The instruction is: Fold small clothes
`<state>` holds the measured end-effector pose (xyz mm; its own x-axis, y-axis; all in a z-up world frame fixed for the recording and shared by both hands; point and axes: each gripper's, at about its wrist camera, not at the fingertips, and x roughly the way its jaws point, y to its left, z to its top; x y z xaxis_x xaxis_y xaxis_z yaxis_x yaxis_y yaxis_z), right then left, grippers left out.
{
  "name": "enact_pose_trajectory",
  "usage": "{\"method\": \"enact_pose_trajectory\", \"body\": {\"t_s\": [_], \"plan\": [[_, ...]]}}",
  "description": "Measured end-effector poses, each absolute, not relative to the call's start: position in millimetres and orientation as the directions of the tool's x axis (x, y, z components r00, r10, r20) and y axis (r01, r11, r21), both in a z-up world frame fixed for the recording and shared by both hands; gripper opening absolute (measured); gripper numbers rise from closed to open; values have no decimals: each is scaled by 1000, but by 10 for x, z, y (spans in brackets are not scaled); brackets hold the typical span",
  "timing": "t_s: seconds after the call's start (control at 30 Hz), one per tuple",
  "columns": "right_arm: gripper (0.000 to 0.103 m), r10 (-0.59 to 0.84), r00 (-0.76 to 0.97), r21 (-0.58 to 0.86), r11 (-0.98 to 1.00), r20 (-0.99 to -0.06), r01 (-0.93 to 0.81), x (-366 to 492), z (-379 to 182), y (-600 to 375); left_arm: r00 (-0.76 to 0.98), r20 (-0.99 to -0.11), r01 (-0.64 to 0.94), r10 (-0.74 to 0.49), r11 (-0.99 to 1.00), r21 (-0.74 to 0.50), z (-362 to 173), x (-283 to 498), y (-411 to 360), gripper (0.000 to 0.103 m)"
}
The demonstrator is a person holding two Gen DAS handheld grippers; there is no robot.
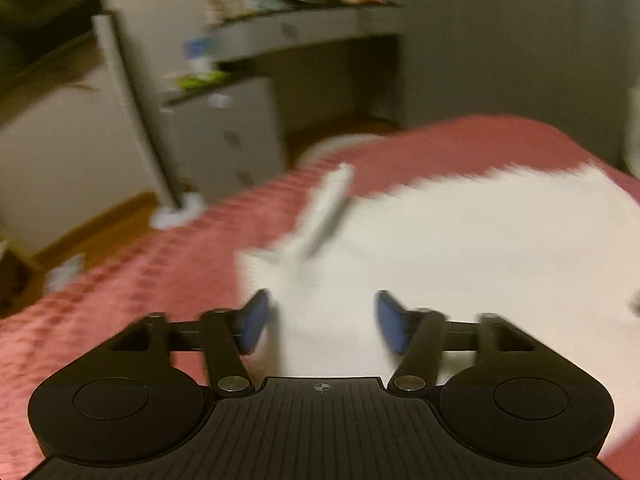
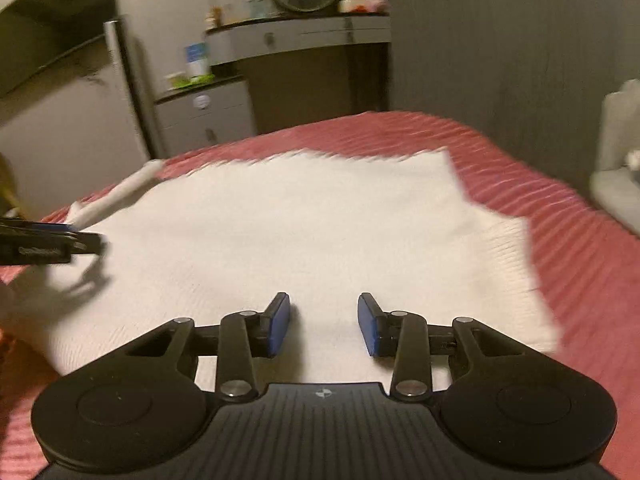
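Observation:
A white ribbed garment (image 1: 460,240) (image 2: 300,220) lies spread flat on a pink bedspread (image 1: 140,280) (image 2: 568,216). A narrow white strap or sleeve (image 1: 328,204) (image 2: 128,190) sticks out from its far left corner. My left gripper (image 1: 322,308) hovers over the garment's left part, open, with only cloth showing below the blue pads (image 1: 254,320). My right gripper (image 2: 324,314) is over the garment's near edge, also open with nothing pinched. The left gripper's tip (image 2: 80,246) enters the right wrist view at the left edge, just above the cloth. Both views are motion-blurred.
Beyond the bed stand a grey drawer unit (image 2: 204,114) and a curved vanity shelf (image 2: 300,34) with a round mirror and bottles. Wooden floor (image 1: 100,224) shows to the left of the bed. A white object (image 2: 618,160) sits by the bed's right side.

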<state>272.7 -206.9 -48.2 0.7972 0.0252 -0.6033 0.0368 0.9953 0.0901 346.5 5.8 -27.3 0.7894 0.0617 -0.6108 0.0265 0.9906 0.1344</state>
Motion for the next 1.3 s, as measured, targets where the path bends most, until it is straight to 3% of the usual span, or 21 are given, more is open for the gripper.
{"method": "enact_pose_trajectory", "body": {"t_s": [0.07,0.2,0.3,0.43,0.5,0.53,0.63,0.7,0.9,1.03,1.07,1.1,1.23,1.3], "plan": [[52,-10,804,90,993,-594,79,2604,-426,-2157,744,-644,-114,181,983,144,-280,3586,364,73],[52,-59,790,82,987,-610,138,2409,-430,-2402,694,-677,-312,245,950,24,-218,3558,947,69],[52,-79,807,39,991,-585,125,2285,-402,-2359,700,-714,-226,29,957,-182,-210,3411,1134,74],[51,-20,840,44,998,-542,52,2134,-342,-2213,665,-694,-61,-275,906,-418,-291,3283,1089,77],[47,21,841,67,998,-541,18,2085,-345,-2209,646,-696,-2,-312,911,-411,-314,3225,945,81],[38,23,833,63,998,-552,14,2120,-381,-2184,637,-708,19,-304,925,-380,-336,3211,855,81],[32,-69,778,-12,997,-624,79,2191,-501,-2194,590,-757,68,-282,951,-302,-466,3225,670,81],[32,-111,751,-14,991,-651,135,2198,-537,-2255,548,-774,90,-317,942,-323,-560,3245,693,80],[34,-62,781,64,989,-621,130,1999,-381,-2192,571,-741,17,-353,907,-420,-698,3422,911,77],[34,-14,796,113,988,-605,103,1882,-351,-2080,578,-734,33,-358,908,-417,-656,3361,946,59],[34,-8,799,117,988,-602,98,1869,-349,-2056,579,-728,42,-366,906,-422,-626,3354,956,37],[34,-1,799,117,989,-601,89,1888,-345,-2015,578,-716,60,-393,895,-443,-577,3352,953,25],[34,30,795,116,992,-606,51,1921,-369,-1832,586,-689,49,-426,868,-495,-485,3349,1005,24],[34,54,794,130,991,-606,32,1946,-378,-1733,575,-703,49,-418,876,-480,-504,3348,992,30]]}}
